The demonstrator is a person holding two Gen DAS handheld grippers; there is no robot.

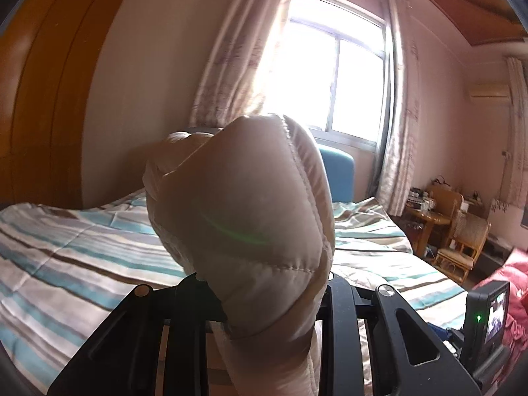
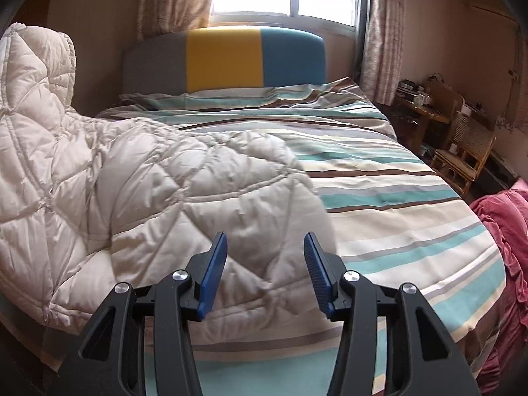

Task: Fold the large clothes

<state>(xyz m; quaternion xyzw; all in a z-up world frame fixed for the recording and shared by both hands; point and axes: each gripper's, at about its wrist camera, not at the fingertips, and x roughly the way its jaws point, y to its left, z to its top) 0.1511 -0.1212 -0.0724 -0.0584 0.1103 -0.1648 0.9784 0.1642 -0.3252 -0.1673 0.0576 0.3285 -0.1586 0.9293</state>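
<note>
Left wrist view: the left tongs clamp a puffed corner of the cream quilted coat, holding it up w/ the stitched hem on show against the bright window. The fingertips are buried in the padding, so only the black frame shows below. Behind lies the striped bed, mostly bare on this side. A pink heap sits at the far right edge, nr a small lit screen.

Right wrist view: the right tongs stand open, blue pads apart w/ nothing between them, poised just above the coat. The garment sprawls over the left half of the bed, one end rising high at the left edge of the frame, its nearer end bunched close to the foot of the bed. The striped headboard stands behind.

Progress, as judged: early to mid fold. One corner is lifted; no neat layers or squared edges yet. Left to do, prob.: take a second hold w/ the free tongs, bring edges together, flatten, fold down to a compact stack.
</note>
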